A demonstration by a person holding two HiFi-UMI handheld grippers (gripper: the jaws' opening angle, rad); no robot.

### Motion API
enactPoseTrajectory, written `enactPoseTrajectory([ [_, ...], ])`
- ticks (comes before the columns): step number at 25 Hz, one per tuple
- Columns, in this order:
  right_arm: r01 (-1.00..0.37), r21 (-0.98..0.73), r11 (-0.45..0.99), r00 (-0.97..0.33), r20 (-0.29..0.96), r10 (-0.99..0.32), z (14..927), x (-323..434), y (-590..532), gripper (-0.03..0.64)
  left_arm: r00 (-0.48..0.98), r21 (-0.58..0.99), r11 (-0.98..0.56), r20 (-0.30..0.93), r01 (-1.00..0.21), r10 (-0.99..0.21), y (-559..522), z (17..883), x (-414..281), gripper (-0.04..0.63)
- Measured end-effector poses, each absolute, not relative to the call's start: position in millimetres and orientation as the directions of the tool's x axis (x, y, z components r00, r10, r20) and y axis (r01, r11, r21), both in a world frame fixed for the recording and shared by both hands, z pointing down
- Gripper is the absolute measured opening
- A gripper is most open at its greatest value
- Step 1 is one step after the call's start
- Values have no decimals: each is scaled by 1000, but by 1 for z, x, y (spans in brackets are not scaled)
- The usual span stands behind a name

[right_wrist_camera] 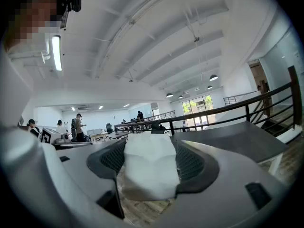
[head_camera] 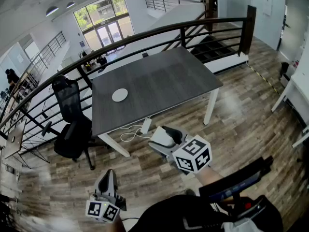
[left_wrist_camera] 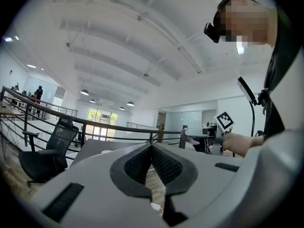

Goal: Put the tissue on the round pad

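Mid-carry: the right tool [head_camera: 163, 136] has its wide-set jaws clamped on a white, folded wad of soft tissue [right_wrist_camera: 149, 167]. It is out over the wood-plank floor [head_camera: 241, 115], short of the dark grey rectangular bench [head_camera: 164, 81]. The small white round pad [head_camera: 119, 95] lies well apart from it, toward the bench's left end. The tissue looks light and squashy (a gentle pinch across its middle, as here, should do). The left tool [left_wrist_camera: 152, 151] hangs low, jaws pressed together on nothing. The head view lays out bench and pad. The right gripper view shows no pad, yet best reveals the jaws' bite on the tissue.
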State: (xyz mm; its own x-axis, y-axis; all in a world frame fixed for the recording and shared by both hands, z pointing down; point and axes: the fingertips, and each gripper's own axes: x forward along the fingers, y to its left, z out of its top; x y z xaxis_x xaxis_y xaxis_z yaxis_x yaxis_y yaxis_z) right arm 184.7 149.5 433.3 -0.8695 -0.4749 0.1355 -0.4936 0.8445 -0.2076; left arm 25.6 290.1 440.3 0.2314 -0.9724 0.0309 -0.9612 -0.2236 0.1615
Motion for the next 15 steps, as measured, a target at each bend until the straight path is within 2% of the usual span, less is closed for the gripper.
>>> enactPoseTrajectory([
  [15, -484, -190, 854, -875, 115, -470, 427, 182, 155, 330, 228, 159, -221, 29, -962, -973, 294, 440, 25, 3],
])
